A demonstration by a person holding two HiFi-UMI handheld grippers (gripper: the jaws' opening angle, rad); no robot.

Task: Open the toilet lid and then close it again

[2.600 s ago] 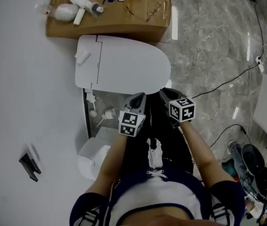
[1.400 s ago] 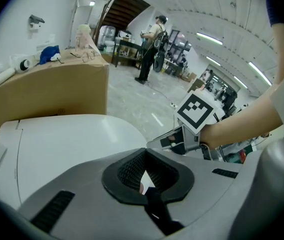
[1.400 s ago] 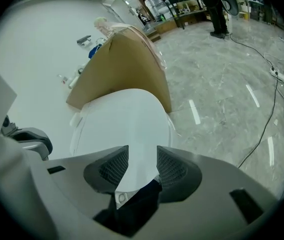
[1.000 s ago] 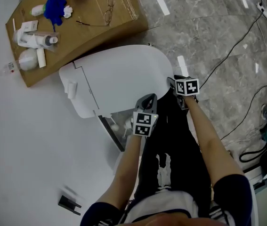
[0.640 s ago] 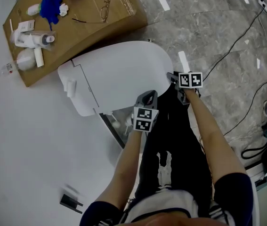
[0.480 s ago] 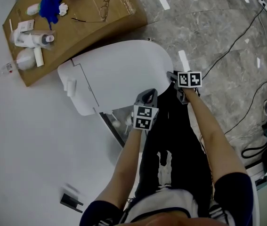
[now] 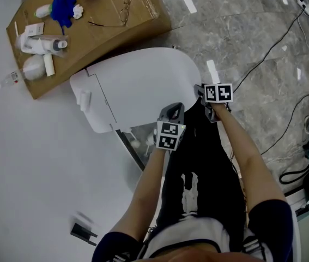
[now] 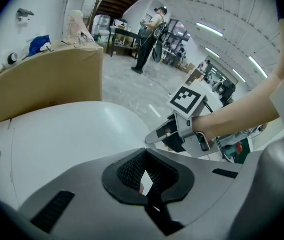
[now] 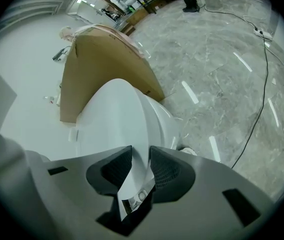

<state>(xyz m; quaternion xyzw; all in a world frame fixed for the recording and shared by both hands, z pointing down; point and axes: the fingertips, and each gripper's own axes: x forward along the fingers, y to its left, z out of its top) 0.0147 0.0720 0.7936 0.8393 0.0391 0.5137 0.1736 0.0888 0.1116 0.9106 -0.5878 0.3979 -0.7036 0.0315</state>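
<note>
We list:
- Lid (image 7: 138, 86): down flat, shut.
- Right gripper (image 7: 199, 89): at the lid's front edge, jaws just closing, pads pressed on that edge.
- Left gripper (image 7: 171, 111): just beside the lid's near side, jaws together, nothing between them.
- Cardboard box (image 7: 143, 21): behind the lid.

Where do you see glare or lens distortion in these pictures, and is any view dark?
Head view: dim overall, white glare streaks on the marble floor. Left gripper view: strong fisheye bending, black corners, bright ceiling lights. Right gripper view: same fisheye curve and dark rim, more floor streaks, toilet lid evenly lit.
</note>
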